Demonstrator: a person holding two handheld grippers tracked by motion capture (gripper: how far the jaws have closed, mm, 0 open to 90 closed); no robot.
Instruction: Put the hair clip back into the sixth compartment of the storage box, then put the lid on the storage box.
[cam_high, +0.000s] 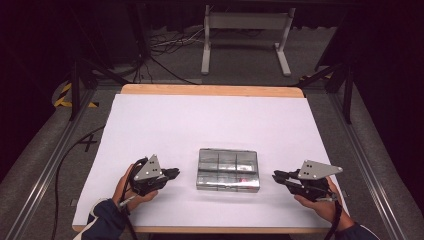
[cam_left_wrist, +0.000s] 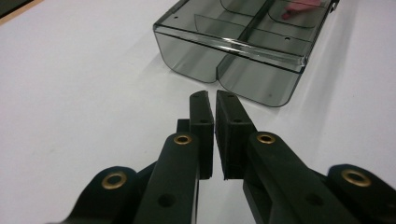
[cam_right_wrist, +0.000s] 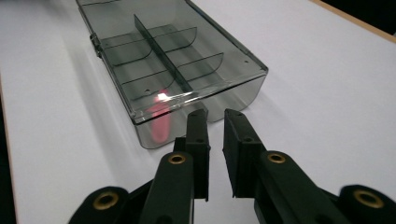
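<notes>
While both hands rest low on the near part of the white worktop (cam_high: 210, 120), a smoky clear plastic organiser box (cam_high: 228, 169) lies flat between them, closed and divided into small compartments. From the high view the left gripper (cam_high: 172, 173) sits just left of the box, its tips aimed at the box's left end, held by the left hand (cam_high: 131, 192) in a dark sleeve. The right gripper (cam_high: 276, 175) sits off the box's right end, pointing at it, held by the right hand (cam_high: 320, 202).

In the left gripper view, its fingers (cam_left_wrist: 201, 126) stand almost together with only a thin slit between them, holding nothing, and their tips stop just short of the box's rounded end wall (cam_left_wrist: 229, 70). In the right gripper view, its fingers (cam_right_wrist: 197, 140) are slightly further apart, a narrow gap, also empty, and close to the box's near end.

A pink object (cam_right_wrist: 159, 119) lies inside the box in the end compartment nearest the right gripper, on the person's side; its shape is too blurred to tell. Beyond the worktop's wooden far edge (cam_high: 210, 90), a pale metal stand (cam_high: 245, 40) and cables (cam_high: 165, 42) sit on the grey floor.
</notes>
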